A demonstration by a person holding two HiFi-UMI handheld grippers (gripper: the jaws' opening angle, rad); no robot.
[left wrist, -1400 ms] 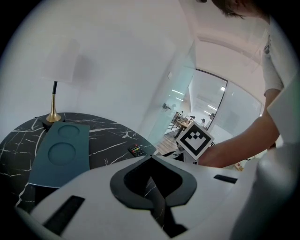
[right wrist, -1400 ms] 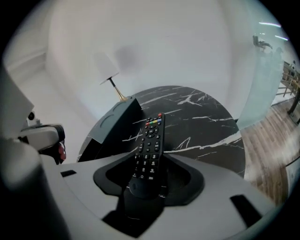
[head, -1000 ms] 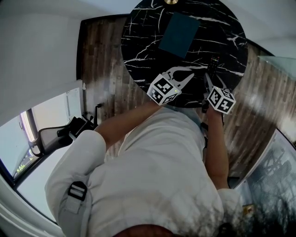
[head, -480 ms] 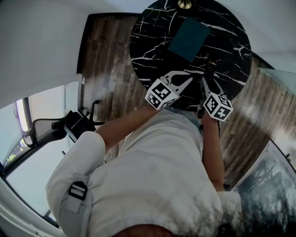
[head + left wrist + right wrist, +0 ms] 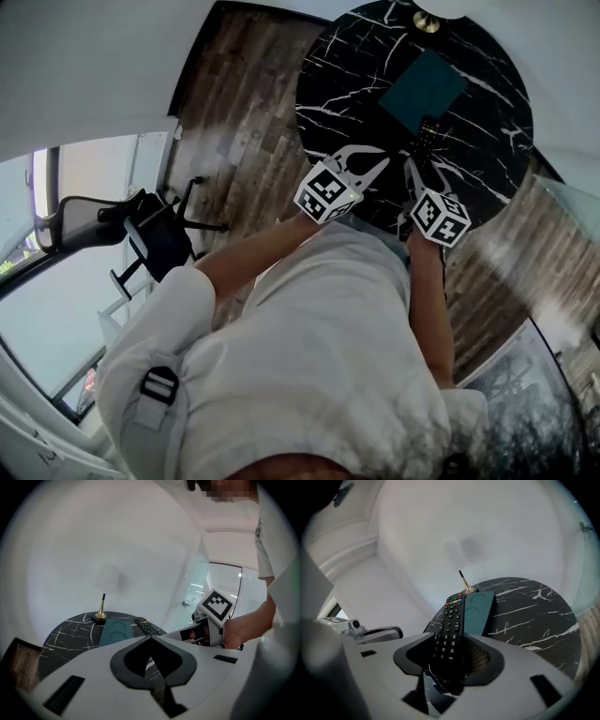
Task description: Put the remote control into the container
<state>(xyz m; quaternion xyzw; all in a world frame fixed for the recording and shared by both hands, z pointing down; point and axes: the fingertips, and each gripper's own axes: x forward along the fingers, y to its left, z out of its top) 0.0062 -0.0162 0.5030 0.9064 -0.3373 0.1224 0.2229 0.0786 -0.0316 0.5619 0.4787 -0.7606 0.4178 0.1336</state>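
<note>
Remote control (image 5: 449, 630): held in my right tongs (image 5: 450, 637). Its near, button-free end sits between the two dark pads, which close on its long edges. The button face is up and the coloured keys are at the far end, pointing away from me.

Position: the remote is over the round black marble bench (image 5: 529, 616), just beside the teal container (image 5: 478, 611) and not in it. In the right gripper view its far end runs along the container's left edge. In the head view it lies just short of the container's near side. I cannot tell whether the far end rests on the bench or is lifted clear.

Container: flat, rectangular, with round recesses in its top. It lies on the bench with nothing in it. A small brass stand (image 5: 465, 587) with a thin dark rod stands just behind it.

Left tongs (image 5: 150, 639): closed, tips together, nothing between them. They hang over the near edge of the bench, to the left of the right tongs and apart from the remote.

Surroundings: wood floor (image 5: 239, 112), with a black chair (image 5: 141, 234) well off to my left.
</note>
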